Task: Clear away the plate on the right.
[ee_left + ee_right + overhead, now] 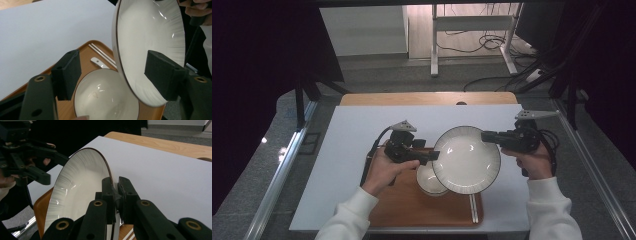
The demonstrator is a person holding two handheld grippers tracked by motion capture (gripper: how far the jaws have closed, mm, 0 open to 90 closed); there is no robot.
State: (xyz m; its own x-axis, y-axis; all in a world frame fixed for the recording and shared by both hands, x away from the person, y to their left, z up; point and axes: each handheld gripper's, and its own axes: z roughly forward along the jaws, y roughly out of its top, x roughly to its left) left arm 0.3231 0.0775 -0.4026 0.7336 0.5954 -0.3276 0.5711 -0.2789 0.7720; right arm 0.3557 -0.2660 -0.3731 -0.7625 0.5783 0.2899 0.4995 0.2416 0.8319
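White sheeting covers most of the tabletop (pixel 352 150), with a bare wooden strip along the far edge and a grey floor strung with cables across the top of the high view. Low in the centre of that frame sits a brown wooden tray (pixel 412 207) carrying a small white ceramic bowl (pixel 429 181) and a pair of pale chopsticks (pixel 473 207) along its right side. Held up over the tray, tilted and overlapping the bowl's right edge, is a large white plate with a thin dark rim (pixel 467 159); the right gripper (pixel 486 136) comes in from the right of the frame with its jaws pinched tight on the plate's upper right rim, as the right gripper view shows plainly (pixel 75 192). The left gripper (pixel 433 156), left of centre, stands fairly wide, its pads either side of the plate's left rim without pressing on it (pixel 150 50). To my eye this looks like a two-handed lift or handover of the plate. Next the left jaws would need to close squarely on that rim before the plate travels further, keeping it clear of the bowl beneath.
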